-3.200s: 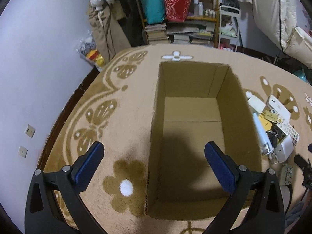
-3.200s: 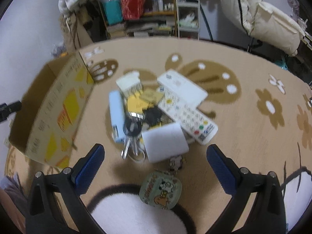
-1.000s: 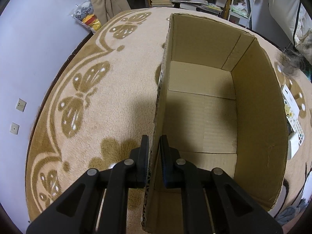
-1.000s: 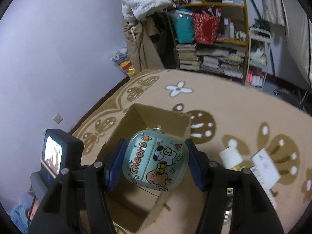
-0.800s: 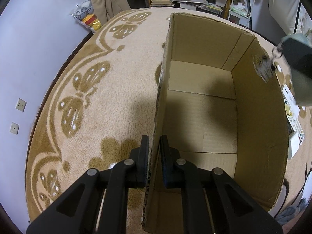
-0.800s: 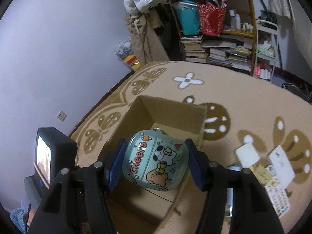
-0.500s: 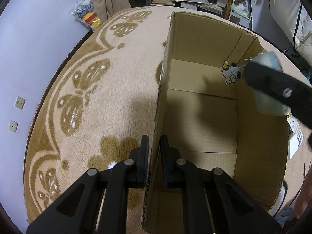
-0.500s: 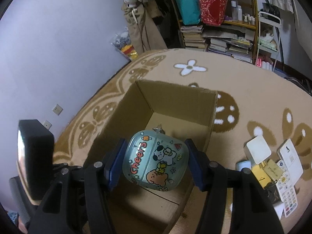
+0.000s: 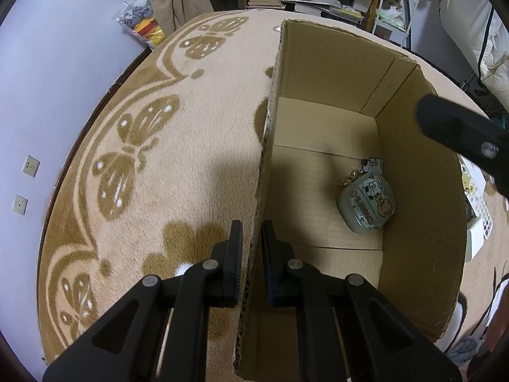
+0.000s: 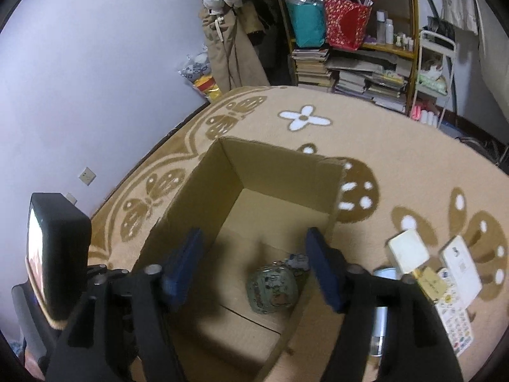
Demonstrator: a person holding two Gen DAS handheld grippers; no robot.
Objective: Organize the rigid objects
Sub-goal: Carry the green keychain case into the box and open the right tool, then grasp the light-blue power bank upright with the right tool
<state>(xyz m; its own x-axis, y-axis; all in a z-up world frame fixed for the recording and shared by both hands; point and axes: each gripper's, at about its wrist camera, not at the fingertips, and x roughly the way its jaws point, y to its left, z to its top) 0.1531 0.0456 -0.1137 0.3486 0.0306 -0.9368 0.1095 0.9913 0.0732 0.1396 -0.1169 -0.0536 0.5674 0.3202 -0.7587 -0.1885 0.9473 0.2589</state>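
Pinching the cardboard box (image 9: 423, 254) wall, left gripper (image 9: 251, 254) steadies it; right gripper (image 10: 254, 273) fingers spread above the cartoon case (image 10: 272, 288).

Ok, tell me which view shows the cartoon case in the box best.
The left wrist view: the cartoon case lies sharp and unobstructed on the floor of the cardboard box, its printed characters and chain charm visible. The right wrist view shows the same case blurred and dim, between the open right gripper's fingers.
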